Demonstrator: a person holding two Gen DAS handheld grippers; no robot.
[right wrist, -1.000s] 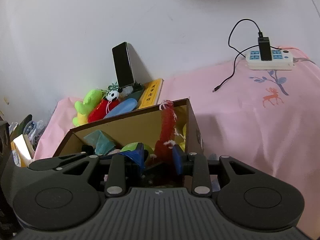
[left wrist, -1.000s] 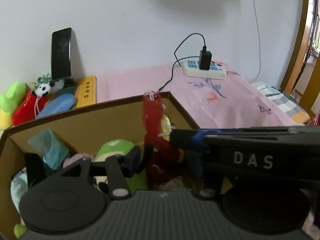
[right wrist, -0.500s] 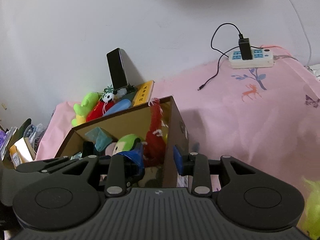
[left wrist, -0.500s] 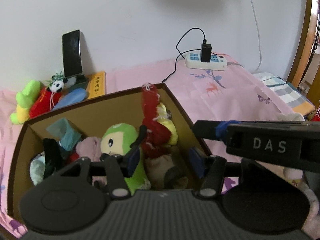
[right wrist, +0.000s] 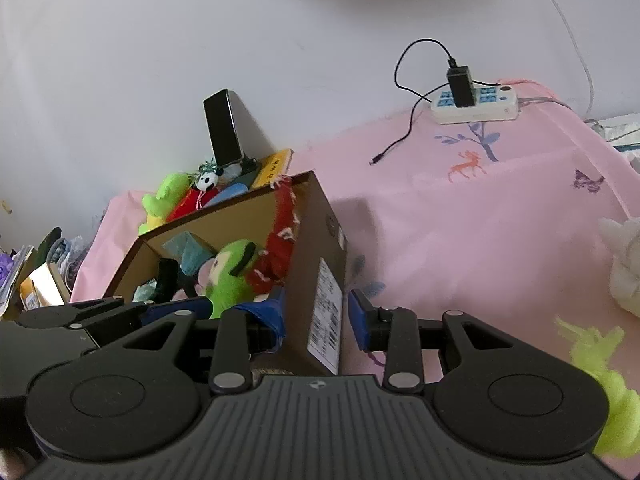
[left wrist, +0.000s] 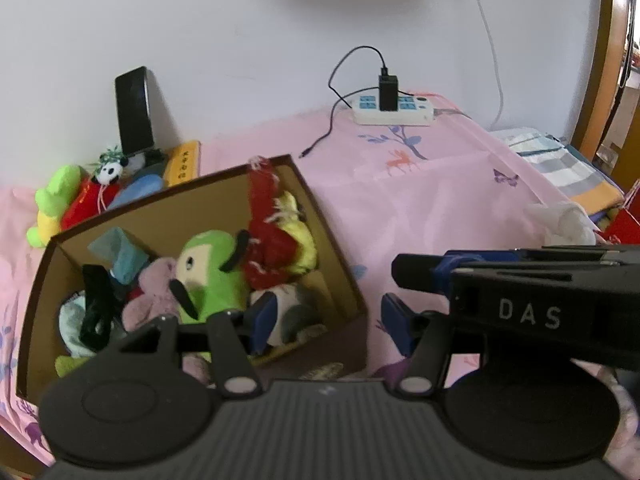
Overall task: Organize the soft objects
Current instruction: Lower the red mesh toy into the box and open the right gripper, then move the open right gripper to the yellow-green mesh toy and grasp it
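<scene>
Pink printed bedsheet (left wrist: 440, 208) carries brown cardboard box (left wrist: 340, 264) packed w/ soft toys: green plush (left wrist: 208, 268), red knitted doll (left wrist: 268, 240). Left gripper (left wrist: 324, 320) & right gripper (right wrist: 316, 320) both spread wide, holding nothing, straddling box's right wall.

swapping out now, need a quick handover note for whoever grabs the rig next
Left gripper: open, empty, above the near right corner of the cardboard box.
Right gripper: open, empty, jaws either side of the box's right wall.
Done: green plush, red plush and several other soft toys are in the box.
Left: white plush and lime plush on the pink sheet to the right; green toy and panda behind the box.
</scene>
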